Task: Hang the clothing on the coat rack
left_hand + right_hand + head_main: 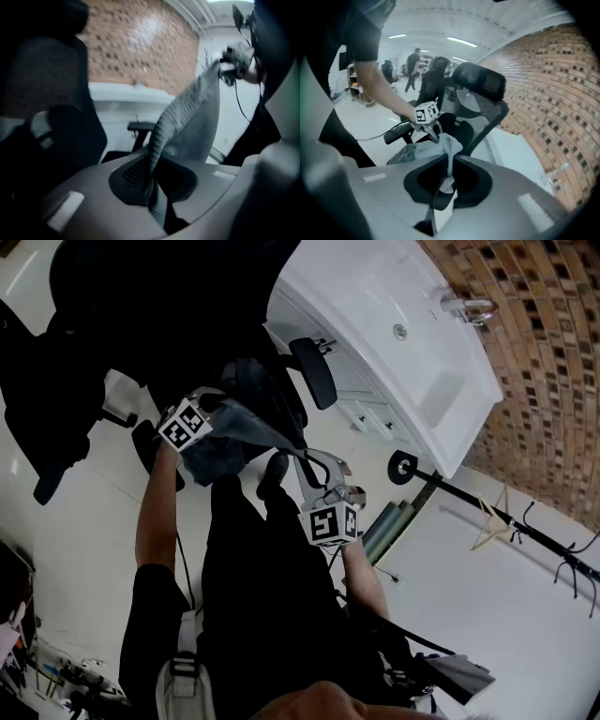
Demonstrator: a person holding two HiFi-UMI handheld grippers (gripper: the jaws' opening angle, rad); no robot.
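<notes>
Garment (187, 122) stretched btwn L gripper (152, 183) & R gripper (442, 182), both clamped on it.

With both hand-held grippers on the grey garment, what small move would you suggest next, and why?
Probably swing the grey garment toward the coat rack: left hand-held gripper and right hand-held gripper both pinch it, by the chair.
</notes>
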